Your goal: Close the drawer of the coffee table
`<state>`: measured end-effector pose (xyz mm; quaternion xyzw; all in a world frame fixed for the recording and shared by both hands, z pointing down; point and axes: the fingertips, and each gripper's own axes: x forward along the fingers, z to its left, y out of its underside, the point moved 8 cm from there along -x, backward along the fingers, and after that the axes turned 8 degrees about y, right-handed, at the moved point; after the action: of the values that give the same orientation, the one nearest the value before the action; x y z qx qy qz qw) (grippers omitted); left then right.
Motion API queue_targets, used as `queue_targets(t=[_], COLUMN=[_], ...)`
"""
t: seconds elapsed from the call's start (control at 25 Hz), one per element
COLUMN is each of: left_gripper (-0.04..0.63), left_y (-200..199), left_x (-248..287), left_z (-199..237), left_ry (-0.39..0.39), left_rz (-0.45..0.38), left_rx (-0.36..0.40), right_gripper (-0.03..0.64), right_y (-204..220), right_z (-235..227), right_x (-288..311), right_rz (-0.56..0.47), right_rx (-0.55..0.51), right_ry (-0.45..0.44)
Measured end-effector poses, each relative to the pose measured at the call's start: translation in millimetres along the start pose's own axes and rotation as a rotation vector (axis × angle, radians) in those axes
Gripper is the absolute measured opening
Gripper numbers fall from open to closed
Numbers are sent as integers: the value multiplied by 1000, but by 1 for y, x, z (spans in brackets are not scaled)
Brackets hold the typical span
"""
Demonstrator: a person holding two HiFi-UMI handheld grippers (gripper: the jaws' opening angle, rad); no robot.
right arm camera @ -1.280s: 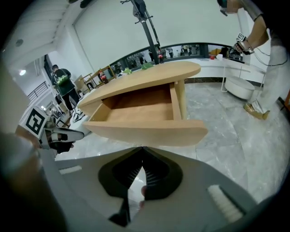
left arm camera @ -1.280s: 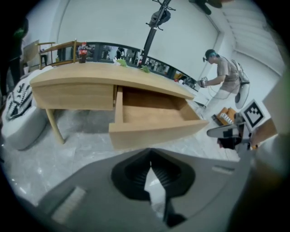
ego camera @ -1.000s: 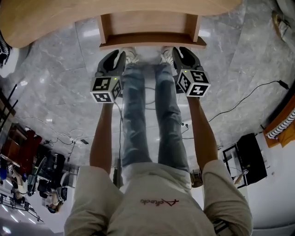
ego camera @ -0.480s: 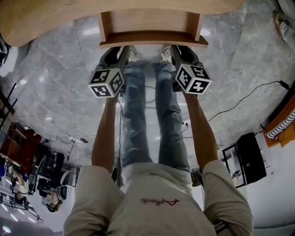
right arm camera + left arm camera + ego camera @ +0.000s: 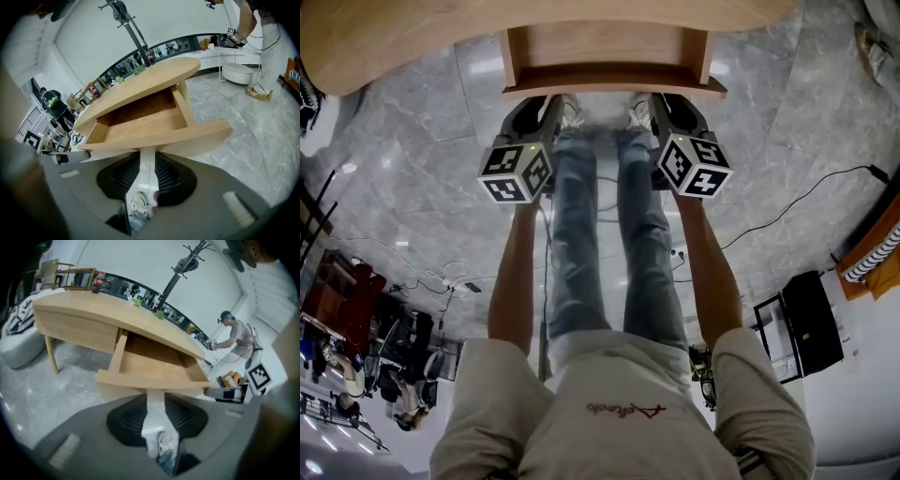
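Observation:
The coffee table's wooden drawer [image 5: 609,82] stands pulled out from under the light wood tabletop [image 5: 441,28], and it is empty. My left gripper [image 5: 536,105] is just below the left part of the drawer front [image 5: 150,380]. My right gripper [image 5: 673,103] is just below its right part [image 5: 187,133]. In each gripper view the fingertips point at the front panel's lower edge, left gripper [image 5: 154,397] and right gripper [image 5: 147,157]. Both pairs of jaws have just been closing a little. A narrow gap stays open with nothing between the pads. Whether they touch the panel I cannot tell.
The person's legs and shoes [image 5: 567,114] stand on the marble floor right under the drawer front. Cables [image 5: 787,211] and a black case [image 5: 811,323] lie to the right. A white beanbag [image 5: 18,338], a coat stand [image 5: 180,268] and another person [image 5: 236,336] are beyond the table.
Both grippers have rolled slightly and edged up toward the drawer front, so their fingertips now sit partly under its edge. The drawer stays pulled out.

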<state>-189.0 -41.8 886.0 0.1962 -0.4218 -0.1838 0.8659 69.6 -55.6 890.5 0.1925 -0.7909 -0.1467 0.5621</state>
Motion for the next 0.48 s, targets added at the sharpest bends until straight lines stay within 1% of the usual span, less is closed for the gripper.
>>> queue_targets(t=[0.36,0.48], left_gripper=[126,127], left_y=[-4,-9], left_x=[-3,0], left_z=[0,1], left_ry=[8,4], left_rz=[6,3], left_rx=[-20,-8], right_gripper=[103,103], right_y=[-2,-5], right_z=[4,3], right_x=[-2,0], right_rz=[14,12], right_rx=[9,8], right_ry=[6,0])
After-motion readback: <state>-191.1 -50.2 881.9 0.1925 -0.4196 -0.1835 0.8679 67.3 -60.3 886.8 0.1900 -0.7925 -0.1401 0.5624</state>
